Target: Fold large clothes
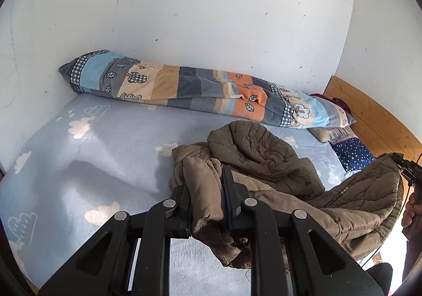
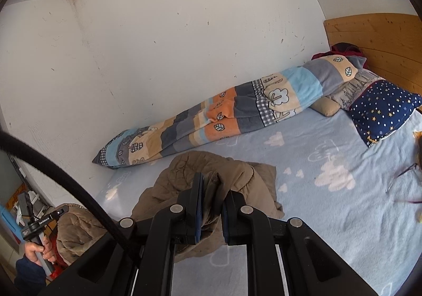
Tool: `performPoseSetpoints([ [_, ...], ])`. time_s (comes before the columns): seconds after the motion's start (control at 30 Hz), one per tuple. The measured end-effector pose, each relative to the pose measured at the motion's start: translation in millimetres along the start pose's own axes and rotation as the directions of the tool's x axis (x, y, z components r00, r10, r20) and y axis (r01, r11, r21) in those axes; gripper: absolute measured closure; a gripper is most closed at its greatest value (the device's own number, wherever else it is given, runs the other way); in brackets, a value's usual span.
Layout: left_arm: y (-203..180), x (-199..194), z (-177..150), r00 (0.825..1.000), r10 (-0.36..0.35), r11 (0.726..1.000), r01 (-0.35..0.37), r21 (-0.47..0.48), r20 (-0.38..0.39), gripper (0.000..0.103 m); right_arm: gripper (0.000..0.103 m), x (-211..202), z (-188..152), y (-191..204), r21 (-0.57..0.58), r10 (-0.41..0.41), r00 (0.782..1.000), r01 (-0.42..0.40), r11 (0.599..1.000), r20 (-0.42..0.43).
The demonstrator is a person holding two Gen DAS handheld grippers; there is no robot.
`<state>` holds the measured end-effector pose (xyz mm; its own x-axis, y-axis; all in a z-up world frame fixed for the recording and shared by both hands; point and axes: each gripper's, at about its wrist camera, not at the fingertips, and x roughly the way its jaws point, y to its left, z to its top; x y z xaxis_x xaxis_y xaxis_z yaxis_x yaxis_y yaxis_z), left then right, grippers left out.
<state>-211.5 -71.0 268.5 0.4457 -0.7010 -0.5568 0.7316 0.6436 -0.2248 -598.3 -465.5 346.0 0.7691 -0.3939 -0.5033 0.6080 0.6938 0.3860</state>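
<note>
Padded fabric of a brown quilted jacket (image 1: 253, 153) fills both grippers. In the left wrist view the left gripper (image 1: 208, 187) has its jaws nearly closed, pinching a thick tan fold of the jacket that bunches between the pads and hangs below them. In the right wrist view the right gripper (image 2: 212, 190) is likewise clamped almost closed on another bunched part of the same jacket. The garment sags between the two grips, part of it lifted and the rest crumpled on the light blue bedsheet (image 1: 92, 158) printed with white clouds. Along the white wall (image 1: 211, 11) lies a rolled patchwork blanket (image 1: 200, 90) in orange, grey, blue and cream. Near the wooden headboard (image 2: 382, 40) sits a navy star-print pillow (image 2: 382, 108). At the lower left of the right wrist view a hand (image 2: 37, 247) grasps the other gripper's handle.
</note>
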Motion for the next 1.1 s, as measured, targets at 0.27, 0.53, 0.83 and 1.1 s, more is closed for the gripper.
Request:
performPoseSetpoints([
  [0.27, 21.6, 97.2, 53.9, 0.998, 0.051, 0.996, -0.053, -0.074, -0.025, 0.086, 0.091, 93.7, 49.8, -9.1, -0.053, -0.098, 0.995, 0.097, 0.994, -0.006],
  [0.53, 21.7, 223.8, 99.9, 0.986, 0.146, 0.989, -0.147, -0.012, -0.079, 0.085, 0.091, 214.2, 69.3, -52.7, -0.055, -0.221, 0.973, 0.218, 0.974, -0.065],
  [0.83, 37.4, 349.8, 77.5, 0.938, 0.223, 0.97, -0.241, -0.037, -0.266, 0.084, 0.091, 339.8, 43.3, -101.5, -0.117, -0.324, 0.927, 0.306, 0.945, -0.189],
  [1.1, 59.8, 373.6, 81.7, 0.915, 0.112, 0.963, -0.196, -0.184, -0.388, 0.078, 0.082, 378.3, 27.3, -149.9, 0.083, -0.218, 0.895, 0.27, 0.959, -0.389],
])
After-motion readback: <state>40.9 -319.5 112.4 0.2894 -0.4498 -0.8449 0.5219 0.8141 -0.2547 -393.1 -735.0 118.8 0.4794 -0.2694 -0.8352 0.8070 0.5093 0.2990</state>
